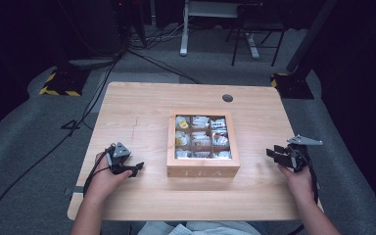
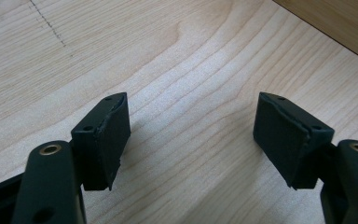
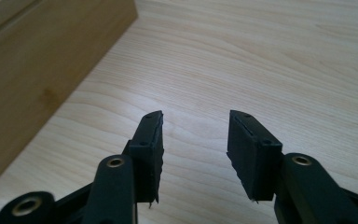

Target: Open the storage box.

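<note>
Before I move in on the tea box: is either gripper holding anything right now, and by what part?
Nothing is held. The left gripper and right gripper both stand open over bare table, either side of the tea box.

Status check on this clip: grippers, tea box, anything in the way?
Left gripper open, empty. Right gripper open, empty. Tea box between them, untouched. Nothing in the way.

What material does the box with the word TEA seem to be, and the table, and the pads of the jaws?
The tea box looks like light wood with a matte finish and a clear top. The table shows pale wood grain, possibly laminate. The left gripper has pads that look like black rubber, dull and rough-edged.
</note>
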